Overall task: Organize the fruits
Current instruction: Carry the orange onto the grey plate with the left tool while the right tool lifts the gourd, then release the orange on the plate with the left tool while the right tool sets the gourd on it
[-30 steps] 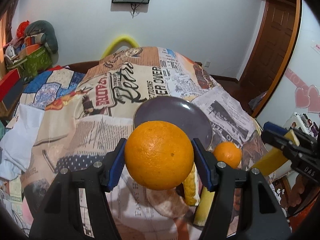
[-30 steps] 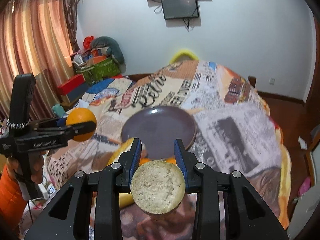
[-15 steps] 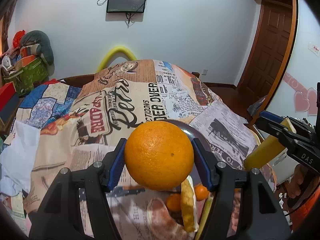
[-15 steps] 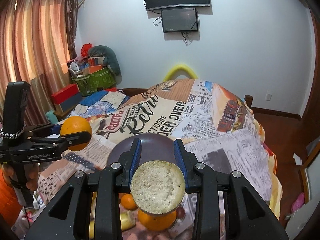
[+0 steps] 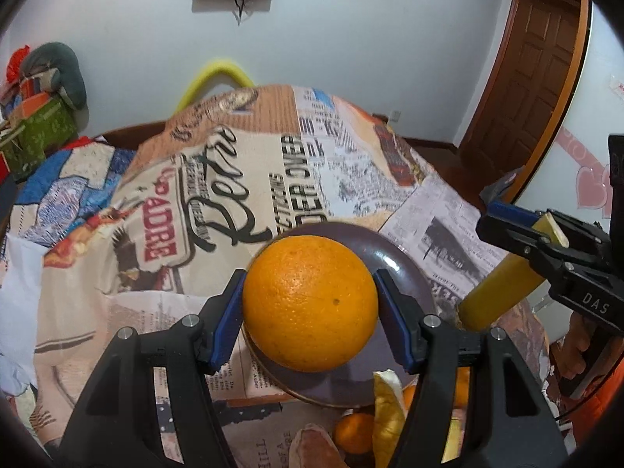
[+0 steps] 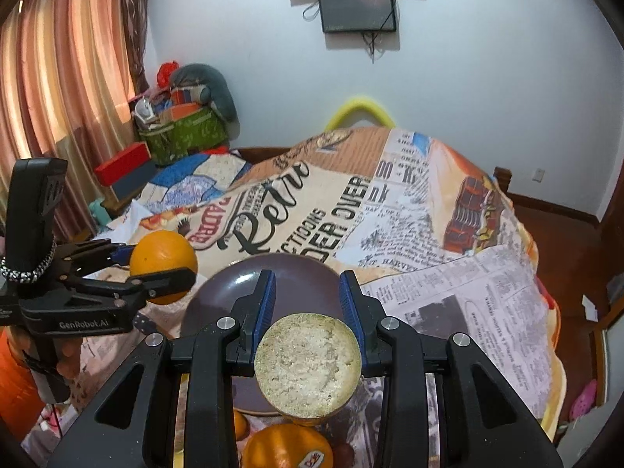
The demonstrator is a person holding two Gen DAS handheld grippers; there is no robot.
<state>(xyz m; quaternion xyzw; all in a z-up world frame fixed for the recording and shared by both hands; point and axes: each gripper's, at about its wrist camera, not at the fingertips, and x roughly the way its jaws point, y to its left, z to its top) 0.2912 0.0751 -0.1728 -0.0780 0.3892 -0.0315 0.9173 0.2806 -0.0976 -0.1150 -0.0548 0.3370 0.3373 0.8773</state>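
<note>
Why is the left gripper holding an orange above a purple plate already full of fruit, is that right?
Not quite: the plate is bare, as the right wrist view shows. The left gripper does hold the orange above it; spare fruit lies beside the plate.

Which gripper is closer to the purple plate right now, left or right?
Left, though only by a hedged margin. The left gripper holds the orange over the purple plate. The right gripper, clamping a yellow cut fruit piece, looks slightly short of the near rim.
</note>
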